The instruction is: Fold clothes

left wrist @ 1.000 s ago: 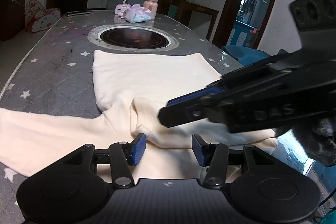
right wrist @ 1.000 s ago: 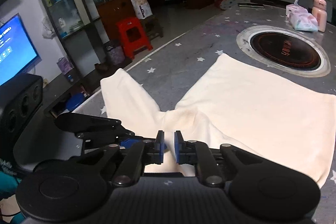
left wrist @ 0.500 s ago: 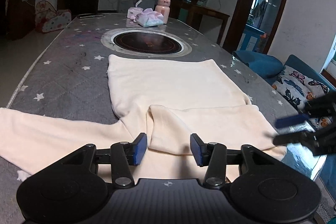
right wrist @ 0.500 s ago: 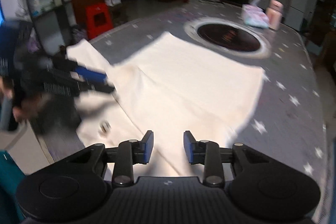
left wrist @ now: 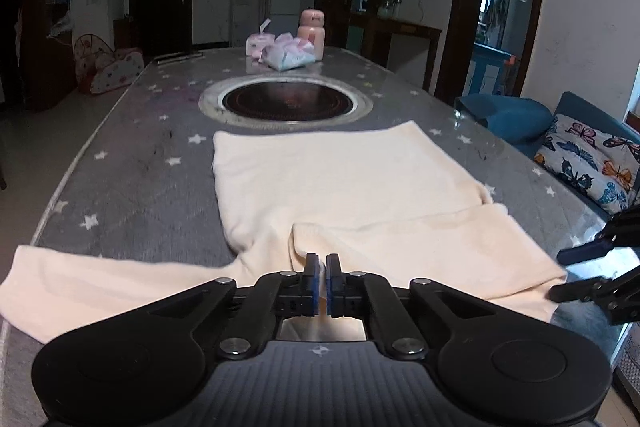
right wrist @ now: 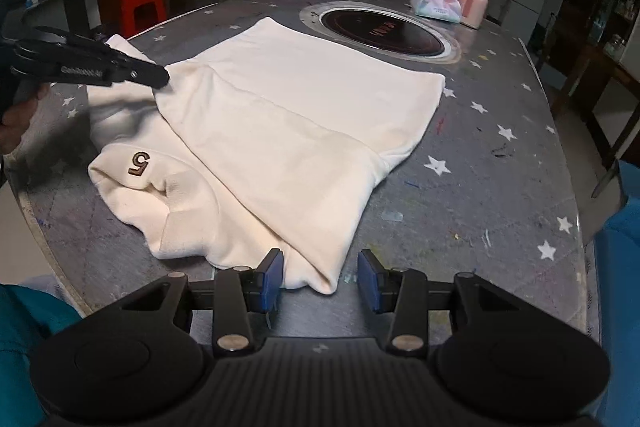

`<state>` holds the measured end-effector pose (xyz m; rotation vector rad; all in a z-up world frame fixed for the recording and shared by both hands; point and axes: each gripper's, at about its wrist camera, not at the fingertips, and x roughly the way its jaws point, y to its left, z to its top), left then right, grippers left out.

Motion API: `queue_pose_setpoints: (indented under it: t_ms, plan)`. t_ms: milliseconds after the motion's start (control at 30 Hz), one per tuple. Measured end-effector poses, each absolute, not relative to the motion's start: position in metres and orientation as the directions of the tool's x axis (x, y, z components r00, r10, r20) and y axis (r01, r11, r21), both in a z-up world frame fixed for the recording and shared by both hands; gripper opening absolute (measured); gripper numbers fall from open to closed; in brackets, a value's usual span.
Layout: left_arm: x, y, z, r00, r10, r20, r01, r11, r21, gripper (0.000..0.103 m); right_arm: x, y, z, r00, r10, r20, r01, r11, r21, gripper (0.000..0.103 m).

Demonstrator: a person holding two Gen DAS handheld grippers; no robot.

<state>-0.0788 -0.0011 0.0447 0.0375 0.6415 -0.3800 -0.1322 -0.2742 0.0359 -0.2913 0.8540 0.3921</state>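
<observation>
A cream sweater [left wrist: 344, 183] lies flat on the grey star-patterned table [left wrist: 132, 163], its hem toward the round inset cooktop [left wrist: 288, 101] at 12 o'clock in the left wrist view. One sleeve [left wrist: 100, 283] stretches out toward 9 o'clock. The other sleeve [left wrist: 452, 251] is folded across the body near the table's near edge.

Left gripper [left wrist: 323, 277]: jaws pressed together, pinching a raised fold of the sweater's cloth at the near edge. In the right wrist view this gripper [right wrist: 158, 77] enters from 9 o'clock, its tip at the sweater's shoulder region, and a hand [right wrist: 18, 111] shows behind it.

Right gripper [right wrist: 320, 277]: jaws parted and opening. The corner of the folded cloth lies between the blue pads [right wrist: 271, 277]; it sits close to the left pad, and contact cannot be confirmed. In the left wrist view this gripper [left wrist: 576, 273] appears at 3 o'clock, at the cuff end of the folded sleeve.

A brown numeral "5" [right wrist: 140, 163] marks the cloth at 9 o'clock of the right wrist view.

Beyond the cooktop, at 12 o'clock, stand a pink bottle [left wrist: 313, 31] and a wipes pack [left wrist: 289, 55], just beside each other. A red stool [right wrist: 143, 9] stands on the floor past the table at 11 o'clock in the right wrist view.
</observation>
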Motion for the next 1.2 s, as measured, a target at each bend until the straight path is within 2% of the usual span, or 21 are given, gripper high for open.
queue_pose_setpoints:
  t_ms: [333, 533, 667, 733, 800, 867, 1200]
  plan:
    - [-0.085, -0.003, 0.077, 0.761, -0.366, -0.537, 0.368, 0.924, -0.107, 0.003, -0.132, -0.274, 0.037, 0.61, 0.254, -0.751, -0.428, 0.903, -0.043, 0.039]
    - [-0.083, -0.007, 0.098, 0.769, -0.39, -0.507, 0.391, 0.914, -0.109, 0.003, -0.132, -0.271, 0.031, 0.633, 0.202, -0.748, -0.406, 0.909, -0.097, 0.038]
    - [-0.084, -0.007, 0.109, 0.774, -0.405, -0.486, 0.407, 0.907, -0.107, 0.003, -0.133, -0.275, 0.034, 0.637, 0.216, -0.74, -0.393, 0.917, -0.07, 0.029]
    - [-0.086, -0.007, 0.11, 0.776, -0.406, -0.482, 0.409, 0.906, -0.106, 0.003, -0.133, -0.277, 0.035, 0.635, 0.234, -0.736, -0.386, 0.921, -0.04, 0.027]
    - [-0.088, -0.007, 0.109, 0.771, -0.408, -0.489, 0.412, 0.905, -0.107, 0.003, -0.133, -0.278, 0.035, 0.639, 0.238, -0.731, -0.38, 0.924, -0.032, 0.018]
    - [-0.091, -0.005, 0.102, 0.763, -0.399, -0.509, 0.407, 0.908, -0.101, 0.003, -0.134, -0.28, 0.034, 0.636, 0.235, -0.735, -0.375, 0.926, -0.029, 0.016]
    - [-0.088, 0.007, 0.048, 0.696, -0.298, -0.653, 0.368, 0.929, -0.032, 0.008, -0.133, -0.286, 0.048, 0.592, 0.272, -0.759, -0.433, 0.901, -0.015, 0.018]
